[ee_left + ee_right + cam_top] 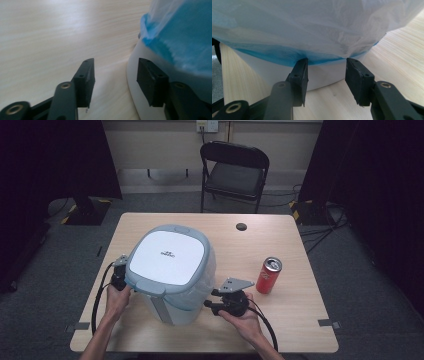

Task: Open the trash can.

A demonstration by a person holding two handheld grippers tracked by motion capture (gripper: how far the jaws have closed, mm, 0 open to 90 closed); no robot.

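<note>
A white bin (180, 307) with a grey-blue lid (167, 255) stands on the table, left of centre. A pale plastic liner with a blue edge (312, 25) hangs over its rim and down its wall. My left gripper (121, 267) sits at the bin's left side, open. In the left gripper view its jaws (115, 75) are apart just above the tabletop, the right one close against the bin's white wall (136, 72). At the bin's right side my right gripper (210, 298) is open too, its jaws (326, 72) facing the bin's wall (274, 72) under the liner's edge.
A red drink can (269, 275) stands upright on the wooden table (270, 240), right of my right gripper. A small black disc (241, 226) lies near the far edge. A black folding chair (235, 170) stands beyond the table.
</note>
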